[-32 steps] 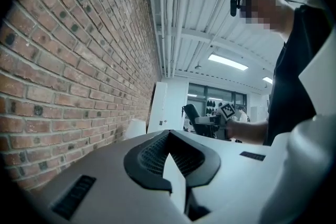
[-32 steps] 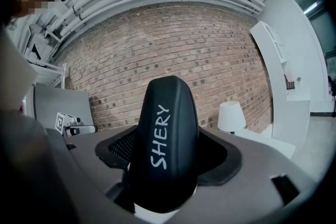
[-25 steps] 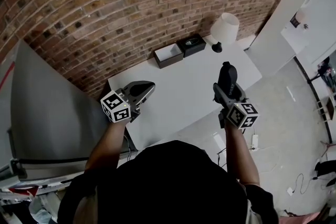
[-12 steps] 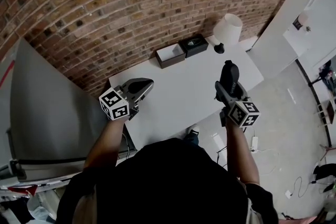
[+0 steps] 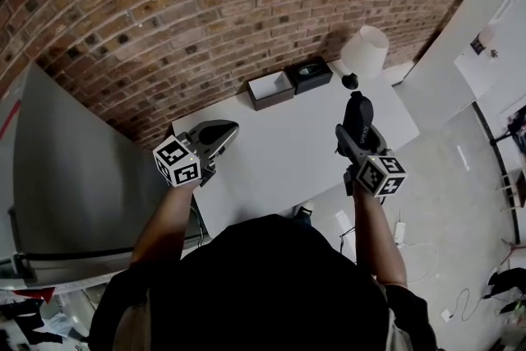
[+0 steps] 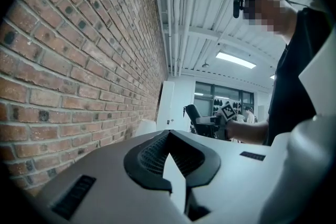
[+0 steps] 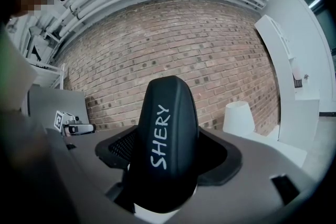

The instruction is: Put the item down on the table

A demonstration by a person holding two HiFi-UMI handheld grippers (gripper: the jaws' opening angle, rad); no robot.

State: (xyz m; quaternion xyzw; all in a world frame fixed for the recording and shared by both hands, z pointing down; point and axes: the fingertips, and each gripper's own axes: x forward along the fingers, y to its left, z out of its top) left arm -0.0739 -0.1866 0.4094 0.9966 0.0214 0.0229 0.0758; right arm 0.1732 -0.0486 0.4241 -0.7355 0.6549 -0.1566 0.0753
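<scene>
– Case (image 7: pixel 163 144), black and lettered SHERY, stands upright, clamped in the right tongs (image 5: pixel 357 127); it hangs in the air over what looks like the near right part of the white surface (image 5: pixel 279 152); the step in hand reads as the carry, the set-down not yet made.
– And the other hand?
– Idle, by the look of it; the left tongs (image 5: pixel 222 134) are together with nothing between them, hovering over the surface's left end.
– What does the next move call for?
– Lowering the case until it rests on bare surface; probably laying it flat, since it is tall and narrow and might topple on end; then parting the tongs and drawing clear.
– The count?
– One case; two tongs; one white lamp (image 5: pixel 364 52) at the far corner; two small boxes by the brick wall, one open (image 5: pixel 271 89), one dark (image 5: pixel 308 74); one surface.
</scene>
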